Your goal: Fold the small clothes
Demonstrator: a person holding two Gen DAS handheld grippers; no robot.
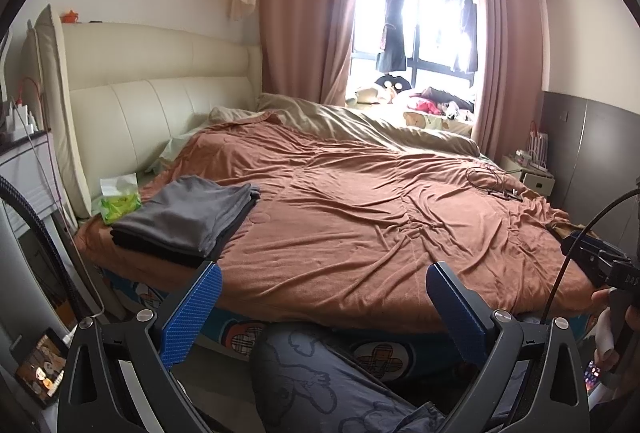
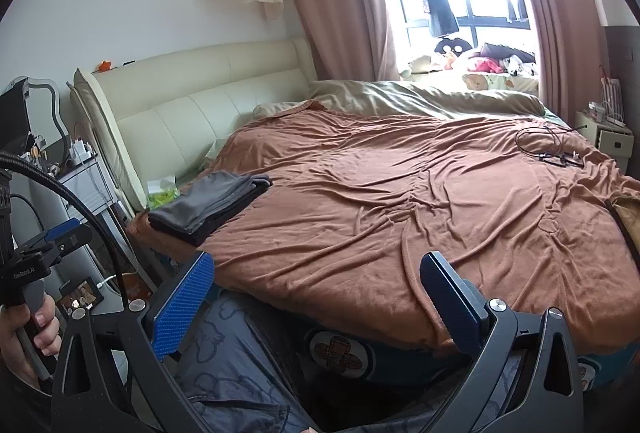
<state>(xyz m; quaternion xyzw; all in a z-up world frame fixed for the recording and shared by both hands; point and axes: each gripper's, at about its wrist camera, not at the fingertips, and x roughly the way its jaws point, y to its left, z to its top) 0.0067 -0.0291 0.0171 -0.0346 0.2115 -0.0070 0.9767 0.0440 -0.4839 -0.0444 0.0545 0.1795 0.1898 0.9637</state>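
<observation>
Bed [image 1: 360, 233]: spread across the middle, its headboard [image 1: 160, 105] at 9 o'clock.
Folded clothes [image 1: 188, 217]: stacked on the bed's near corner at 8 o'clock.
Tissue pack [image 1: 118, 199]: set just behind the stack, against the headboard.
Cables [image 1: 494, 183]: laid on the bed at 2 o'clock, well apart from the stack.
Window [image 1: 416, 25]: placed behind the bed at 12 o'clock.
Nightstand [image 1: 532, 173]: seen beyond the cables at 3 o'clock.

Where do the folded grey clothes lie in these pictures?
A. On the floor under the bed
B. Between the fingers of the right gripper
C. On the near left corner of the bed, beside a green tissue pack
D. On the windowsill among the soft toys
C: the folded grey clothes sit stacked on the brown blanket at the bed's near left corner, next to the green tissue pack.
</observation>
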